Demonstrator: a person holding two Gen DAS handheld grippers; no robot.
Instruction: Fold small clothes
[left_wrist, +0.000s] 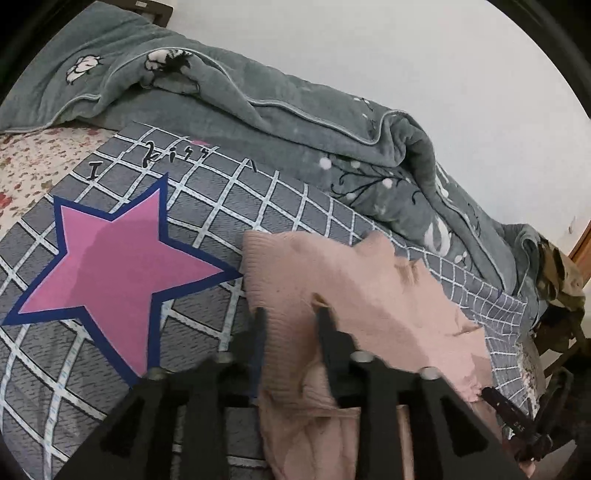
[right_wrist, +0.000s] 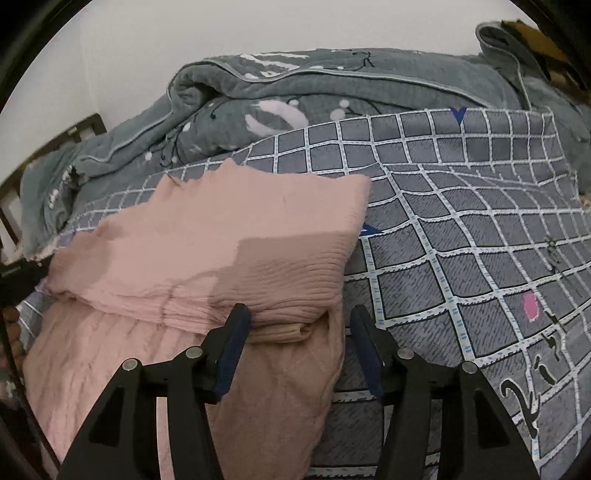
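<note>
Because I work on a bed (right_wrist: 480, 206) covered by a checked grey sheet, with the green quilt (left_wrist: 258, 110) bunched along the wall, the pink knit garment (right_wrist: 221, 229) has room to lie flat — its far half is already doubled over the near half. My right gripper (right_wrist: 299, 325) has its fingers apart, straddling the fold's corner without pressing (let go there, I judge). My left gripper (left_wrist: 291, 317) has its fingers (left_wrist: 325, 325) narrowly parted, the garment's ribbed edge between them — whether they pinch it I cannot tell.
</note>
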